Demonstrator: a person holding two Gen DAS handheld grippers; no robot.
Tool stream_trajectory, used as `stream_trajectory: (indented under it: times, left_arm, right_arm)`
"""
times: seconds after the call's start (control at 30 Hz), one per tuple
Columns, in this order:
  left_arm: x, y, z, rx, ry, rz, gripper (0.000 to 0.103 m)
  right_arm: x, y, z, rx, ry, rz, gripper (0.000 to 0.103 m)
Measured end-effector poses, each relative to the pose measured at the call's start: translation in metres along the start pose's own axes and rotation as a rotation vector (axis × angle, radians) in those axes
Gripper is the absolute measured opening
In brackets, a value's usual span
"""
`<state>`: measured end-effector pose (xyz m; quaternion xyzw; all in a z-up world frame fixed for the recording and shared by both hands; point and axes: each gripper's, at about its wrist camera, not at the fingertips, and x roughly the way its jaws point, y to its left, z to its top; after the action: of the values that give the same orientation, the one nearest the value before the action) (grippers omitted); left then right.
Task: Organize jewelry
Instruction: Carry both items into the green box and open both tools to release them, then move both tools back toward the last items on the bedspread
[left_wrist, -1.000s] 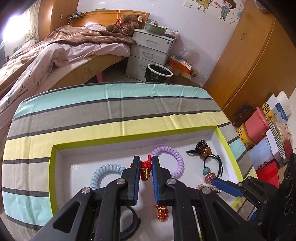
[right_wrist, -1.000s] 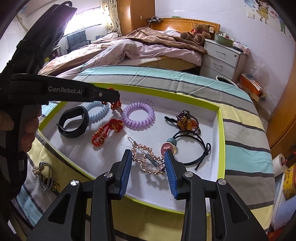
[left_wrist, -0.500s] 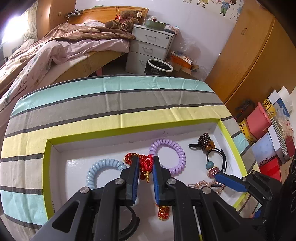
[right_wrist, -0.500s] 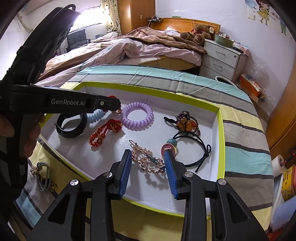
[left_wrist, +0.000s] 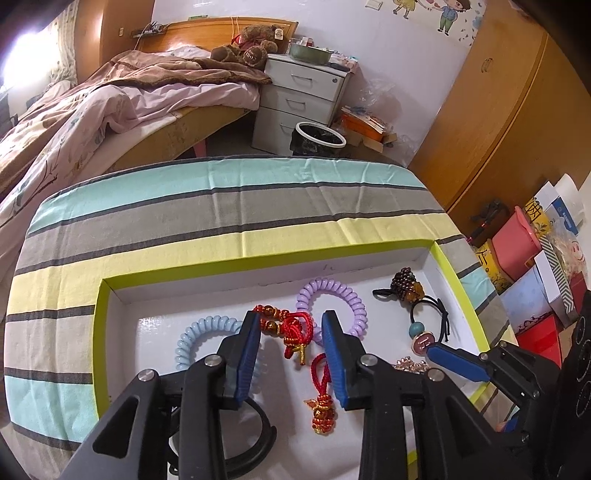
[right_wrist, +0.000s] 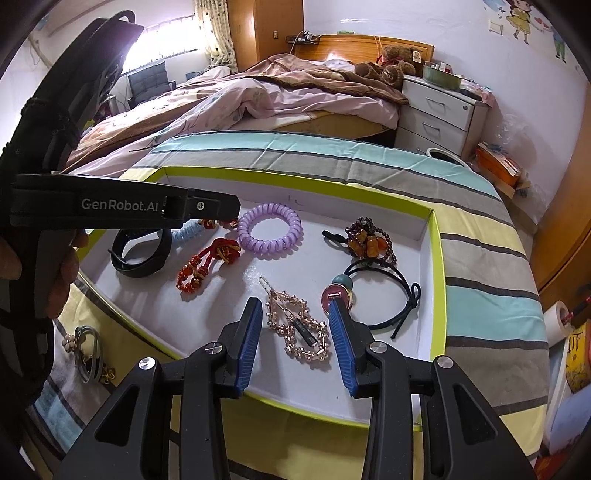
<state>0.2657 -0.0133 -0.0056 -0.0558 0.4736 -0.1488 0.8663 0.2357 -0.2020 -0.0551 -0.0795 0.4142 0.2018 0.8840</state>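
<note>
Left tongs (left_wrist: 290, 332), earlier nearly shut, now gape over the red charm (left_wrist: 295, 328); right tongs (right_wrist: 295, 314) stay apart.

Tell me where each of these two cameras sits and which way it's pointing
Left wrist: rides the left gripper, looking forward and down past its open blue fingers at the red knotted charm in the white tray; the right gripper pokes in lower right.
Right wrist: rides the right gripper, open around the gold beaded hair clip; the left gripper and a hand show at left.
Both share the tray, purple coil hair tie and bed.
</note>
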Motion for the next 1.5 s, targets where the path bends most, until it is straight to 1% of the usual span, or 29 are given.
stream_trajectory:
  times: [0.03,0.1,0.5,0.6,0.77,0.87,0.97,1.07,1.17,1.27,1.33,1.5]
  left_arm:
    - [-0.001,0.000,0.000,0.002,-0.002,-0.001,0.035]
    - [-0.003,-0.001,-0.001,0.003,-0.006,0.002,0.040]
    - [-0.019,-0.005,-0.006,0.005,-0.026,0.025,0.043]
    - [-0.030,-0.008,-0.011,0.013,-0.048,0.044,0.047]
    - [-0.052,-0.011,-0.020,0.020,-0.086,0.058,0.048]
    - [-0.069,-0.013,-0.030,0.022,-0.119,0.077,0.048]
    - [-0.082,-0.013,-0.040,0.015,-0.135,0.094,0.048]
    - [-0.099,-0.010,-0.054,0.007,-0.159,0.096,0.048]
    - [-0.115,-0.002,-0.069,-0.022,-0.177,0.101,0.048]
    - [-0.134,0.010,-0.088,-0.056,-0.211,0.112,0.048]
    - [-0.144,0.019,-0.099,-0.084,-0.225,0.137,0.048]
    - [-0.160,0.037,-0.122,-0.136,-0.237,0.144,0.048]
  right_arm:
    - [-0.001,0.000,0.000,0.002,-0.001,0.000,0.042]
    - [-0.001,-0.001,-0.001,0.006,-0.004,0.002,0.044]
    - [-0.011,-0.003,-0.003,0.035,-0.025,0.000,0.044]
    - [-0.015,-0.005,-0.003,0.050,-0.035,0.000,0.044]
    - [-0.029,-0.003,-0.006,0.058,-0.071,0.008,0.044]
    - [-0.038,0.000,-0.010,0.054,-0.087,0.010,0.044]
    - [-0.047,0.004,-0.014,0.055,-0.099,0.008,0.044]
    - [-0.057,0.008,-0.018,0.060,-0.116,0.016,0.045]
    - [-0.066,0.013,-0.021,0.055,-0.128,0.027,0.045]
    - [-0.073,0.021,-0.026,0.043,-0.130,0.051,0.045]
    - [-0.077,0.029,-0.031,0.019,-0.126,0.078,0.045]
    - [-0.068,0.053,-0.038,-0.011,-0.084,0.156,0.045]
